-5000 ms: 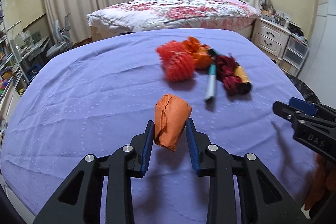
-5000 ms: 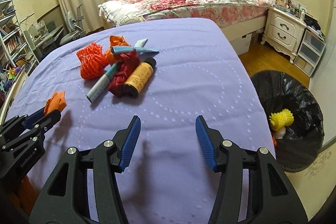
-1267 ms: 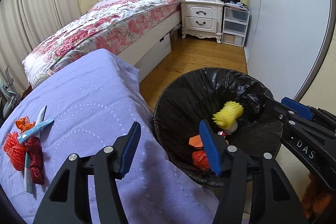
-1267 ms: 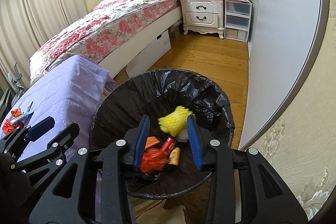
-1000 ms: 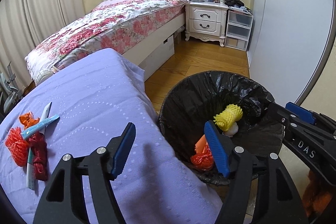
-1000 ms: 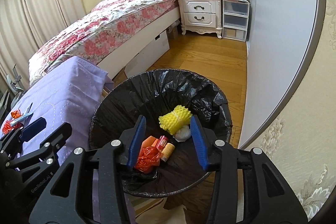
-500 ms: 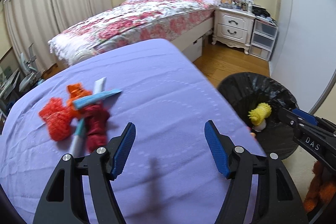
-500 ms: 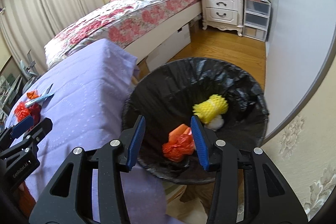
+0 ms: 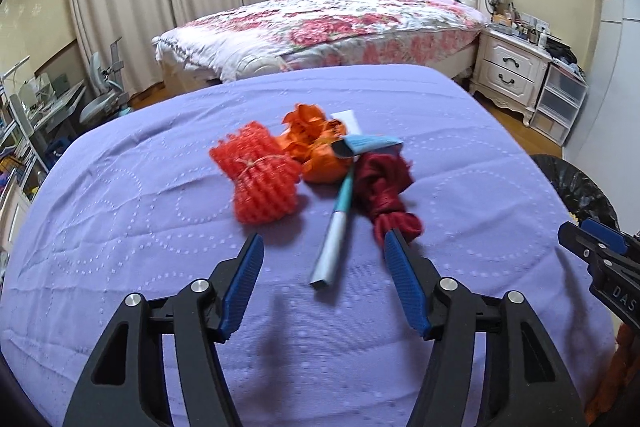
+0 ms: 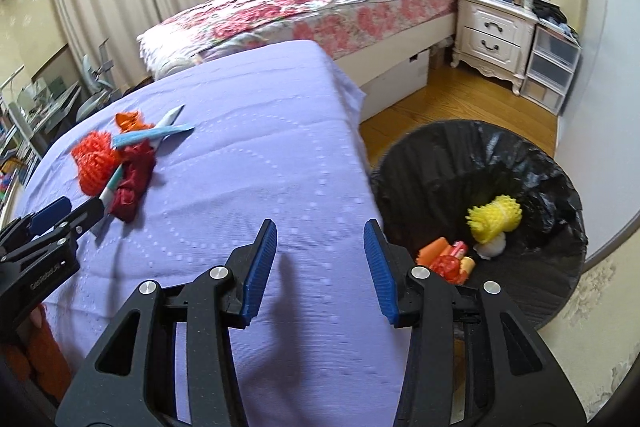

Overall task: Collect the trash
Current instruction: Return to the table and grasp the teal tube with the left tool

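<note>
A small pile of trash lies on the purple tablecloth (image 9: 132, 211): an orange foam net (image 9: 260, 175), a crumpled orange wrapper (image 9: 316, 143), a teal tube (image 9: 334, 239) and a dark red knotted bag (image 9: 386, 193). My left gripper (image 9: 324, 247) hovers just short of the tube, its jaws closing with nothing between them. My right gripper (image 10: 320, 237) hangs open and empty over the table's right edge, beside the black-lined trash bin (image 10: 532, 163). Inside the bin lie a yellow foam net (image 10: 494, 219) and orange and red scraps (image 10: 444, 259).
A bed (image 9: 340, 15) with a floral cover stands behind the table. A white nightstand (image 10: 492, 31) and plastic drawers (image 10: 550, 67) stand at the back right on the wooden floor (image 10: 432, 111). A desk and chair (image 9: 100, 99) crowd the left.
Both grippers swung left, away from the bin and back over the table. The left one now faces the trash pile, with its jaws a little narrower. The right one's gap is unchanged.
</note>
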{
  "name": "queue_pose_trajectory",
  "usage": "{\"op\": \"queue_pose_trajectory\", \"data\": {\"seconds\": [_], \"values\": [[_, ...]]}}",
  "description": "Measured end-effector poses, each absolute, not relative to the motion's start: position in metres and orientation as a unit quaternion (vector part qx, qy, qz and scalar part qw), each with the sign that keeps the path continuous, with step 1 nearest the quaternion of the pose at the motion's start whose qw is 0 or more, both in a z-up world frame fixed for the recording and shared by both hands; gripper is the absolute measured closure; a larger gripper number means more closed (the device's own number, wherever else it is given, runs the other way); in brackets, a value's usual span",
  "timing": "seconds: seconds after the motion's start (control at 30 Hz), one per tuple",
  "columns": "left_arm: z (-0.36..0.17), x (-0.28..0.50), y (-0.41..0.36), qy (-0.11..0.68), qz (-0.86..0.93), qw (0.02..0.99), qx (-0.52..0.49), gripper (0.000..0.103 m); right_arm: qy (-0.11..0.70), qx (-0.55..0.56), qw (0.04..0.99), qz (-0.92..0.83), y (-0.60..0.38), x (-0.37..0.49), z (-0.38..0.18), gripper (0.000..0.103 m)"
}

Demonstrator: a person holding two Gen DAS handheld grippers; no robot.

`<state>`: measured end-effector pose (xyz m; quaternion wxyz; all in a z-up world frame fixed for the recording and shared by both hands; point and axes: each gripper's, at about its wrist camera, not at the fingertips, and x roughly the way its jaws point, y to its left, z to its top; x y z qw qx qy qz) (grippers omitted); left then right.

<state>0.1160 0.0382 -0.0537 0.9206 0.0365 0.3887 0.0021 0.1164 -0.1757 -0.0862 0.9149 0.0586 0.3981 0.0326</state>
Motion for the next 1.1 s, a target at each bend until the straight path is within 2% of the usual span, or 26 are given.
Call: {"op": "queue_pose_trajectory", "data": {"seconds": [0.17,0.27,0.33,0.5,0.63,1.1], "values": [[-0.062,0.126,0.048,0.404,0.001,0.914,0.031,0.048,0.406,0.041,0.912,0.045,-0.157,0.121,-0.088,0.059],[-0.066,0.133,0.049,0.415,-0.001,0.909,0.033,0.054,0.408,0.036,0.911,0.05,-0.15,0.125,-0.088,0.059],[-0.068,0.138,0.05,0.421,-0.005,0.907,0.031,0.064,0.41,0.033,0.91,0.054,-0.144,0.127,-0.088,0.059],[-0.071,0.143,0.05,0.426,-0.015,0.904,0.034,0.082,0.412,0.027,0.909,0.061,-0.134,0.131,-0.089,0.059],[-0.071,0.137,0.051,0.42,-0.028,0.907,0.029,0.089,0.412,0.022,0.908,0.069,-0.126,0.132,-0.089,0.058],[-0.066,0.099,0.08,0.41,-0.019,0.912,0.005,0.091,0.414,0.003,0.904,0.105,-0.089,0.132,-0.088,0.058]]}}
